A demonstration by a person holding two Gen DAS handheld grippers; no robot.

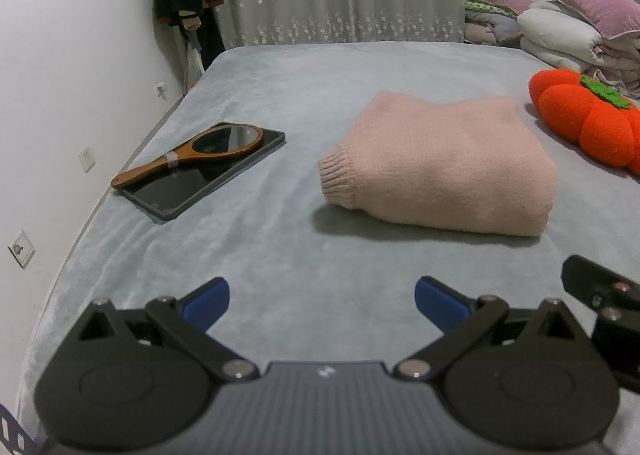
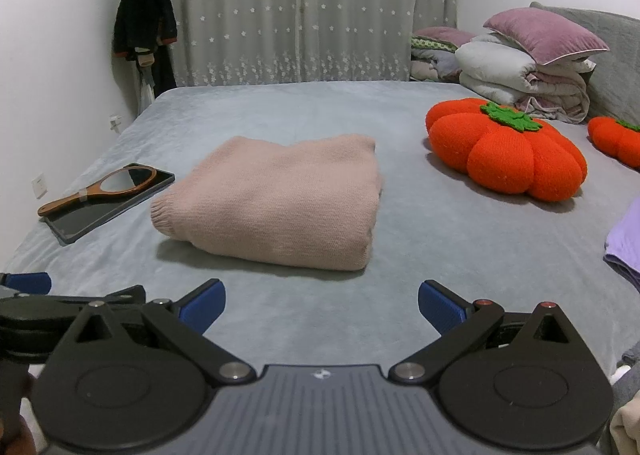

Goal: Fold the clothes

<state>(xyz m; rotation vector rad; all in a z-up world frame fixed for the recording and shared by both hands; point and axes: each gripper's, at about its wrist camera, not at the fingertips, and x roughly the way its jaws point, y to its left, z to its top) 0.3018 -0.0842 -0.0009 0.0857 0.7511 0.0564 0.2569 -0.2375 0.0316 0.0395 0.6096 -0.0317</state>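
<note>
Two grippers hover low over the grey bed [image 2: 304, 107], side by side: the left gripper [image 1: 322, 305] and the right gripper [image 2: 321, 307], each spread wide with nothing between its blue pads. One pink sweater [image 2: 276, 201] lies folded on the bed, ahead of both and apart from them. One hand mirror [image 1: 192, 153] rests on one dark tablet [image 1: 188, 191] to the sweater's left. Two orange pumpkin cushions, the nearer [image 2: 508, 153] and the farther [image 2: 616, 139], sit to its right.

You see one folded pink sweater [image 2: 272, 199], two pumpkin cushions [image 2: 508, 155], one hand mirror [image 2: 100, 187], one tablet [image 2: 108, 207], and two grippers [image 2: 320, 309].
</note>
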